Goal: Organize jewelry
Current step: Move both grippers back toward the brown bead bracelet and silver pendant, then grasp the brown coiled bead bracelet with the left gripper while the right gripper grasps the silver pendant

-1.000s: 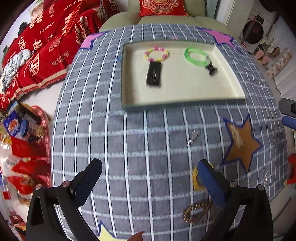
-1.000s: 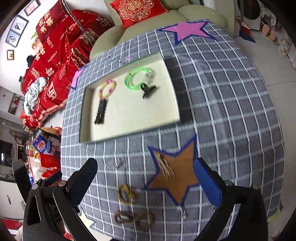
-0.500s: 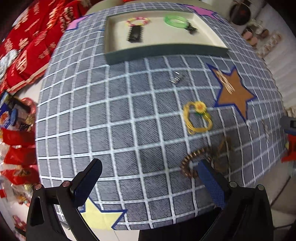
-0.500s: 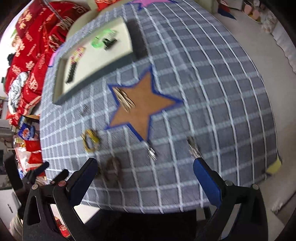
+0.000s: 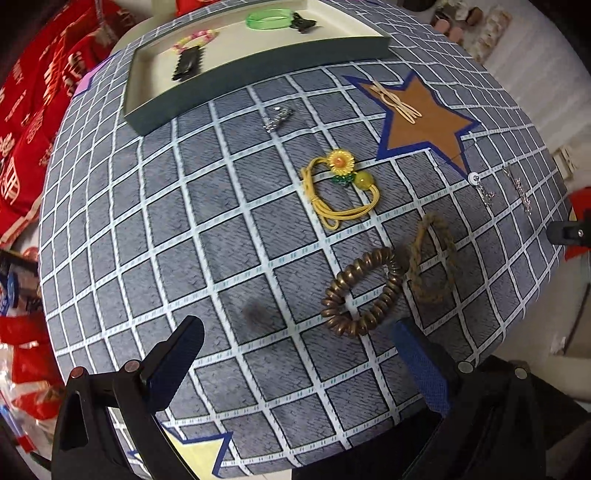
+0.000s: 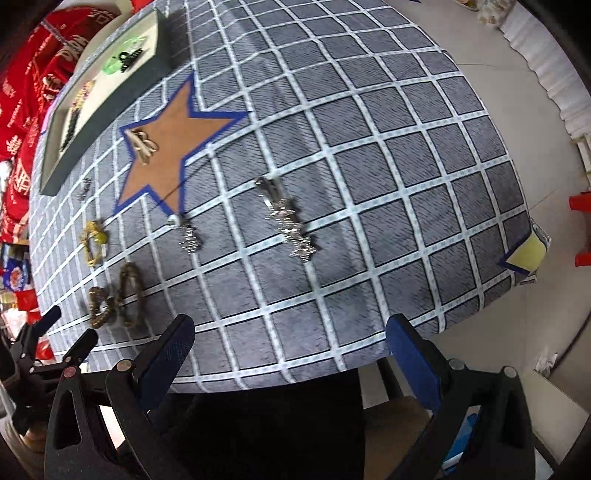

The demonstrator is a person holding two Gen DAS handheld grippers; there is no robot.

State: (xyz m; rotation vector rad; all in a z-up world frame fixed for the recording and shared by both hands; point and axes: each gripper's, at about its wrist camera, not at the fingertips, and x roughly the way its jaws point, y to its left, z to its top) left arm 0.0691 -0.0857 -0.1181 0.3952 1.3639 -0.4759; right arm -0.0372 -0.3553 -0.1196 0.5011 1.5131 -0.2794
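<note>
A cream tray (image 5: 258, 62) at the far side of the grey checked table holds a green bangle (image 5: 269, 19), a bead bracelet (image 5: 194, 37), a black comb (image 5: 188, 64) and a black clip (image 5: 303, 22). Loose on the cloth lie a yellow sunflower hair tie (image 5: 340, 184), a bronze coil tie (image 5: 360, 291), a rope bracelet (image 5: 432, 258), a small silver clip (image 5: 277, 116) and gold pins (image 5: 395, 101) on a brown star. Two silver hairpins (image 6: 288, 218) (image 6: 188, 236) lie nearer the right gripper. My left gripper (image 5: 295, 354) is open and empty above the near edge. My right gripper (image 6: 288, 350) is open and empty.
The tray also shows in the right wrist view (image 6: 96, 99). Red fabric (image 5: 29, 110) covers furniture to the left. The table's edge drops to the floor (image 6: 517, 110) on the right. My left gripper's tip shows in the right wrist view (image 6: 48, 343).
Both grippers have pulled back toward the table's near edge and lower, so the loose jewelry now fills the views and the tray sits far off. Both stay open.
</note>
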